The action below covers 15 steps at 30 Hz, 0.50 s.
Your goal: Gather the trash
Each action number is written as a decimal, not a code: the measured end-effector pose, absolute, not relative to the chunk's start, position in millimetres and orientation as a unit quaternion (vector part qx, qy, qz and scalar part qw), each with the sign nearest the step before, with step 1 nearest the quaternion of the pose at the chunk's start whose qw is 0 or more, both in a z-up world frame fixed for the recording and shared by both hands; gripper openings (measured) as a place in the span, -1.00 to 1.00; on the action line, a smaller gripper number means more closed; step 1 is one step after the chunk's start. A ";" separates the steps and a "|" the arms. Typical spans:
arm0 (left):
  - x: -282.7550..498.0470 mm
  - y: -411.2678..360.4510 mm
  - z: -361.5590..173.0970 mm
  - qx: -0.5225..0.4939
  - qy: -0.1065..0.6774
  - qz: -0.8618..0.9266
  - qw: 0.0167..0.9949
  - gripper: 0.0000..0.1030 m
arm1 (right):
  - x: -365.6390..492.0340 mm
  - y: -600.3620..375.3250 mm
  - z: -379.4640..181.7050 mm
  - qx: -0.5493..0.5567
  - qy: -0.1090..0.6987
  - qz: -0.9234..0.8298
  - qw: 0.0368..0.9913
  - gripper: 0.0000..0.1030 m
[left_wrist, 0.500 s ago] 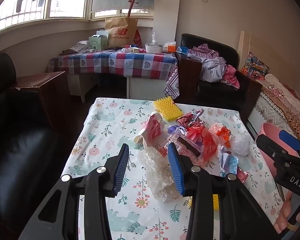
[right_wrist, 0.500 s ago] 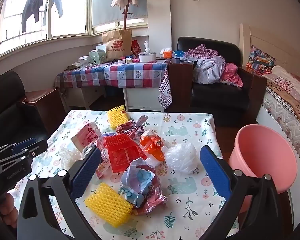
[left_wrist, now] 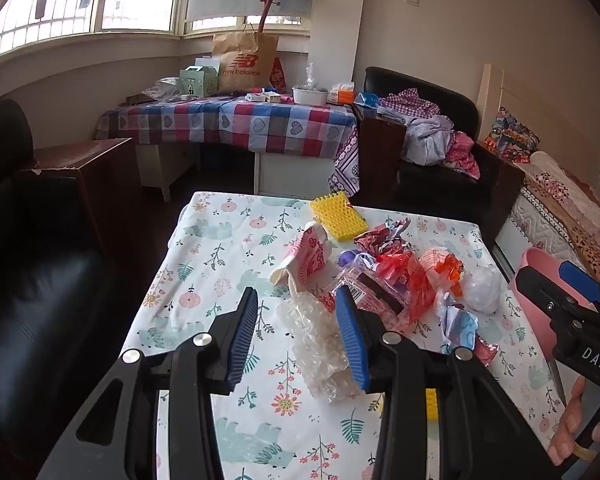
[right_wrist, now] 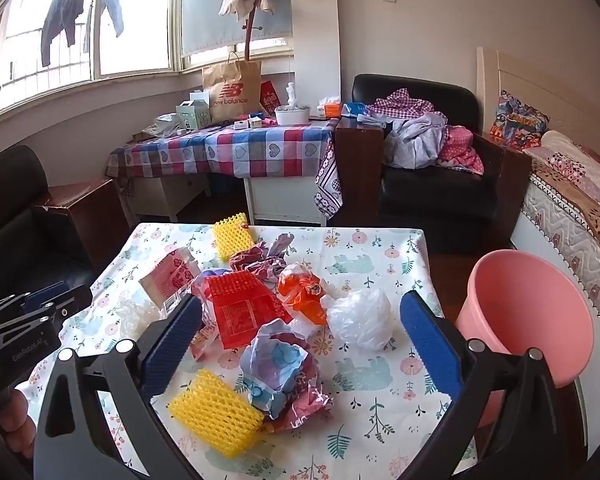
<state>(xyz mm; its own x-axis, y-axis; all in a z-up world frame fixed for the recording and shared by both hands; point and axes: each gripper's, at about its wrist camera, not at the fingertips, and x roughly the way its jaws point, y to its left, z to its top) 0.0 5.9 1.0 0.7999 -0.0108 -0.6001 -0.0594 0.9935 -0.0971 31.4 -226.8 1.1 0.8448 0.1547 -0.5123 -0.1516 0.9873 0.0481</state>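
Trash lies on a floral tablecloth [left_wrist: 220, 248]. My left gripper [left_wrist: 296, 334] is open, its fingers either side of a clear bubble-wrap piece [left_wrist: 320, 344], above it. My right gripper [right_wrist: 300, 332] is wide open above a crumpled blue-and-pink wrapper [right_wrist: 278, 364], a white plastic bag [right_wrist: 360, 318] and a yellow foam net [right_wrist: 216, 412]. A red printed bag [right_wrist: 240, 308], an orange wrapper [right_wrist: 302, 290], a pink carton [right_wrist: 168, 280] and another yellow net [right_wrist: 232, 236] lie farther back. A pink bucket [right_wrist: 532, 320] stands right of the table.
A black sofa [left_wrist: 28, 300] is on the left and a black armchair [right_wrist: 440, 184] with clothes behind the table. A checked-cloth table [right_wrist: 228, 148] stands by the window. A bed [right_wrist: 572, 208] runs along the right.
Both views have barely shifted; the left gripper's jaws stand slightly wider around the bubble wrap. Nothing on the table has moved.
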 end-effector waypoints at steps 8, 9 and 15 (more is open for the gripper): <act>0.7 4.9 0.7 -0.056 0.316 0.014 0.947 -0.22 | 28.9 -229.3 6.4 0.005 0.265 0.078 0.961 0.94; 0.7 5.0 0.7 -0.057 0.316 0.014 0.947 -0.22 | 28.9 -229.4 6.8 0.004 0.265 0.078 0.961 0.94; 0.7 5.3 0.4 -0.057 0.316 0.014 0.947 -0.22 | 34.2 -227.3 5.1 0.003 0.265 0.076 0.961 0.94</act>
<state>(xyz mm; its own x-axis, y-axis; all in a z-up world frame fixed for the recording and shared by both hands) 0.7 5.3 0.4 0.7995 -0.0104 -0.6006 -0.0624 0.9930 -0.1002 34.2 -227.3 5.1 0.8480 0.1472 -0.5091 -0.1440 0.9885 0.0460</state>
